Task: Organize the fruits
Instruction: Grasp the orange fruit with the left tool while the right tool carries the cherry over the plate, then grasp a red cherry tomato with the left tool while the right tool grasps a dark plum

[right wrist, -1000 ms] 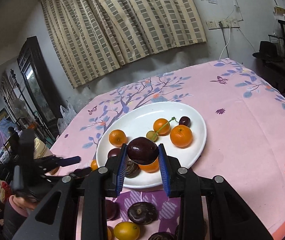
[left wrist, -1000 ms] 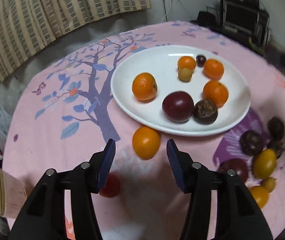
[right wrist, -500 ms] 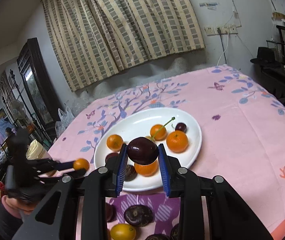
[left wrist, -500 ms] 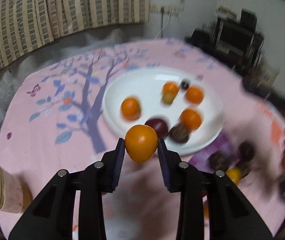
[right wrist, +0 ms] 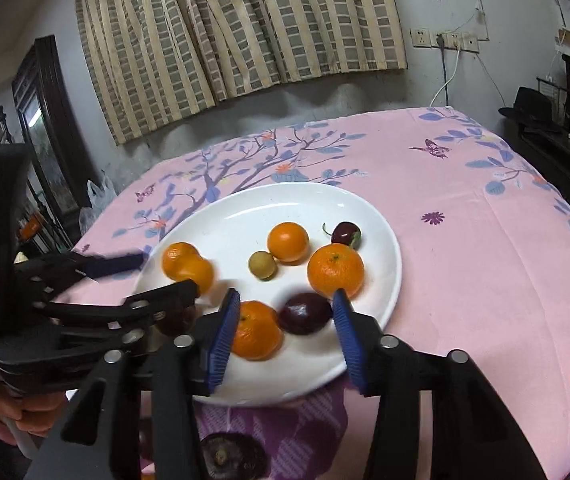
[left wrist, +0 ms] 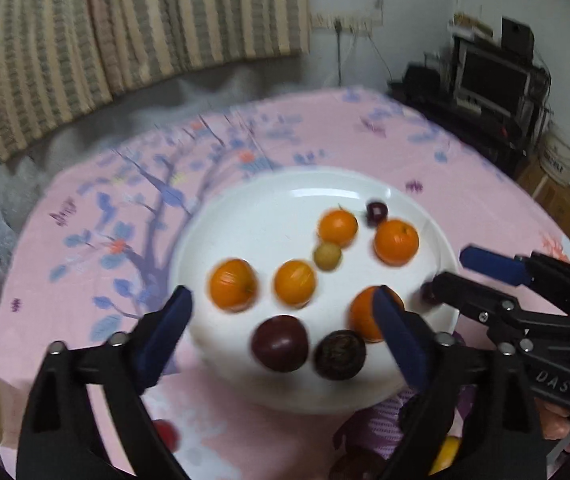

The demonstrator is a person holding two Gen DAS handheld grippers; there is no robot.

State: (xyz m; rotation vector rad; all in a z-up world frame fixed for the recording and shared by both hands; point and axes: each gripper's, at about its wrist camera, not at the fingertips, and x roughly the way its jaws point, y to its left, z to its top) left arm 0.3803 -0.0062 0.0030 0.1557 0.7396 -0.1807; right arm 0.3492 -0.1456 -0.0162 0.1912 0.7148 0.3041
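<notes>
Both fruits have left the grippers: the orange [left wrist: 294, 282] and dark plum [right wrist: 304, 313] lie on the white plate [right wrist: 381, 224] (bench centre); left gripper [left wrist: 281, 330] and right gripper [right wrist: 287, 334] fingers spread, released.

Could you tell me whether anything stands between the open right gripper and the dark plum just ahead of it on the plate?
Nothing visible does: the right gripper is open around the dark plum on the white plate. An orange lies close beside its left finger.
</notes>
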